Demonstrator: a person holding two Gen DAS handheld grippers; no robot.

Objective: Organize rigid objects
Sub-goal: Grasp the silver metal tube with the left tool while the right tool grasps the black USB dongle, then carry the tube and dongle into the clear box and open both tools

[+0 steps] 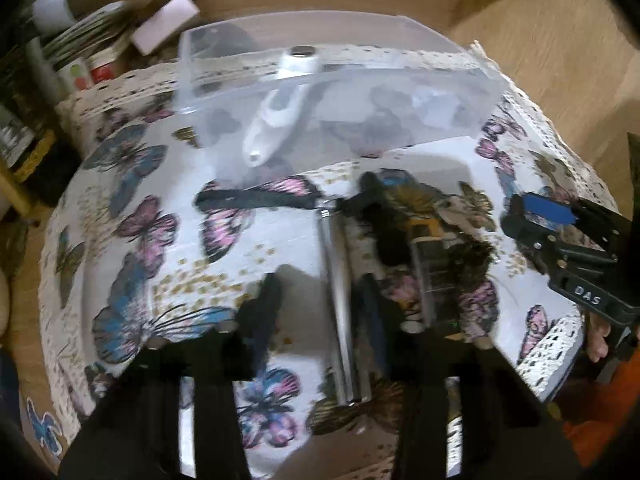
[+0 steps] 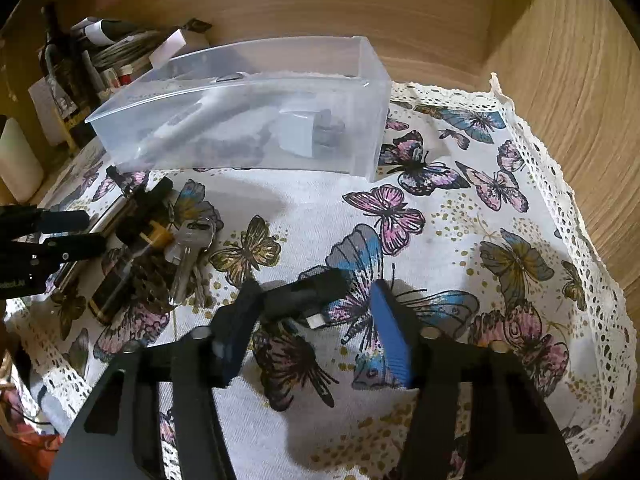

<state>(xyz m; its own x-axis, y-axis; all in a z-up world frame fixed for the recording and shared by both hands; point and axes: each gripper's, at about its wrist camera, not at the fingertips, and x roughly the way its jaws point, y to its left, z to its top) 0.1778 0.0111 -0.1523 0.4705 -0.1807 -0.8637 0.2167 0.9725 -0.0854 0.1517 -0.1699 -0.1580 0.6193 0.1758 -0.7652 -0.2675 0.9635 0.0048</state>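
A clear plastic bin [image 1: 460, 120] [image 2: 360, 140] stands at the back of the butterfly cloth and holds a white thermometer-like device [image 1: 276, 108] and small items. My left gripper [image 1: 320, 300] is open around a long silver metal tool [image 1: 340, 288] lying on the cloth. Beside it lie a black-and-yellow lighter [image 1: 424, 232] [image 2: 120, 276] and keys [image 2: 188, 252]. My right gripper [image 2: 316, 300] is open over a black USB stick [image 2: 304, 292] lying on the cloth; the left pad seems to touch it. The right gripper also shows in the left wrist view [image 1: 560, 232].
Cluttered bottles, cables and boxes [image 2: 80, 64] stand at the back left. Wooden walls [image 2: 560, 80] close in behind and on the right. The lace-edged cloth [image 2: 520, 240] covers the table; a black strap [image 1: 256, 200] lies near the bin.
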